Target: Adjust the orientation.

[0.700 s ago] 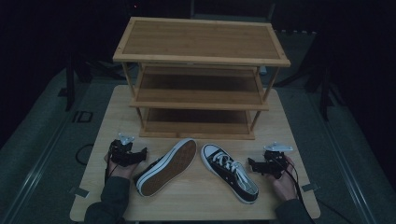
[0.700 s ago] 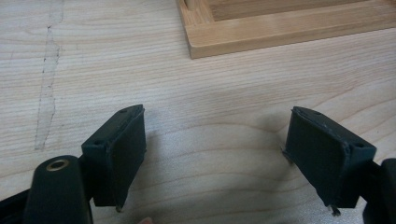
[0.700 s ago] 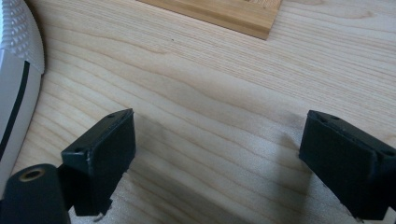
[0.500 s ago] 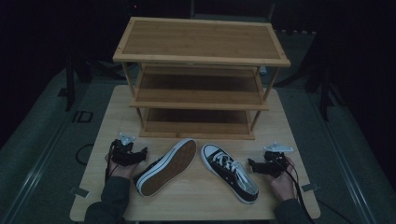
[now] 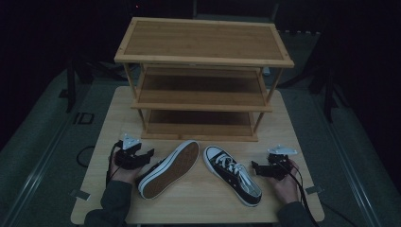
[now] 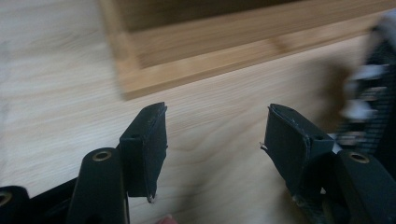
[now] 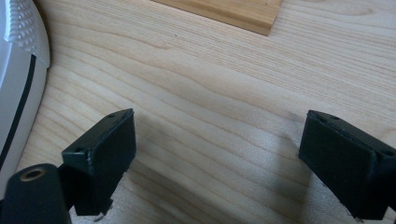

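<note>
In the high view a light wooden table (image 5: 113,118) carries a three-tier bamboo shoe rack (image 5: 203,75) in the upper middle of the frame and two black canvas sneakers in front of it. The left sneaker (image 5: 170,168) lies tipped on its side, brown sole turned up, at the lower centre-left of the frame. The right sneaker (image 5: 232,174) stands upright on its sole at the lower centre-right, white laces and white toe cap showing, toe towards the rack.

The left gripper (image 5: 147,156) sits at the lower left, just beside the tipped sneaker. In the left gripper view its fingers (image 6: 144,144) stand well apart with only bare table between them; the rack's bottom rail (image 6: 224,56) crosses the top of that frame, and a blurred sneaker edge (image 6: 373,102) shows at the right.

The right gripper (image 5: 256,169) lies at the lower right, near the upright sneaker's heel. In the right gripper view its fingers (image 7: 107,154) are also spread wide over bare table, with the sneaker's white rubber (image 7: 18,60) at the left edge.
</note>
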The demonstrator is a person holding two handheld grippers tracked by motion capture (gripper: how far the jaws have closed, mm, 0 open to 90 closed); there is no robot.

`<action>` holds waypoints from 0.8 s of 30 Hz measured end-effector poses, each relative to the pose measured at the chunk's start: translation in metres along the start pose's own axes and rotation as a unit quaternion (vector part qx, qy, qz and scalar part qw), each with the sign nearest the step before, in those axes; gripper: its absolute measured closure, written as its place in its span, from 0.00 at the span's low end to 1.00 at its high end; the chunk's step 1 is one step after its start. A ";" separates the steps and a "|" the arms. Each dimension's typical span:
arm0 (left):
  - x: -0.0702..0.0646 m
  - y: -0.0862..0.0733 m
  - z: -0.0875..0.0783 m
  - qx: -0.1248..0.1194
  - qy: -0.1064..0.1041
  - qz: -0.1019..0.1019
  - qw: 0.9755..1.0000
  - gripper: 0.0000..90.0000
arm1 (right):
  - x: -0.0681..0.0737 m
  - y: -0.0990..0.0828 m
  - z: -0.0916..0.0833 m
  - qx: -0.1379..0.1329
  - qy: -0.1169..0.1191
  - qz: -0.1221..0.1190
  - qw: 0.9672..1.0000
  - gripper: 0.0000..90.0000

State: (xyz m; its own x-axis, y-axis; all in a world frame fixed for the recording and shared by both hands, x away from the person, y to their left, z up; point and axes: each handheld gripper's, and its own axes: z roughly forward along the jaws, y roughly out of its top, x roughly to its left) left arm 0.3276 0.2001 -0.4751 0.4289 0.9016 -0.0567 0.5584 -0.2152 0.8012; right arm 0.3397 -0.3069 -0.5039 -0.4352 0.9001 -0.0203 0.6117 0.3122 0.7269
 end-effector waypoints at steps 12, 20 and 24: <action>-0.020 0.003 -0.019 0.001 -0.049 0.036 0.998 0.48 | 0.000 0.000 0.000 0.000 0.000 0.000 1.000 0.12; -0.026 0.002 -0.016 0.015 -0.075 0.043 0.996 0.50 | 0.000 0.000 0.000 0.000 0.000 0.000 1.000 0.12; -0.030 0.002 -0.019 0.015 -0.080 0.051 0.995 0.51 | 0.000 0.000 0.000 0.000 0.000 0.000 1.000 0.12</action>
State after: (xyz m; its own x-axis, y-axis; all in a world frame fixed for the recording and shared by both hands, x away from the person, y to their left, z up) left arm 0.3029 0.1798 -0.4604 0.5903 0.8039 -0.0728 0.5259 -0.3146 0.7902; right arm 0.3397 -0.3069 -0.5040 -0.4349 0.9002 -0.0208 0.6116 0.3123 0.7269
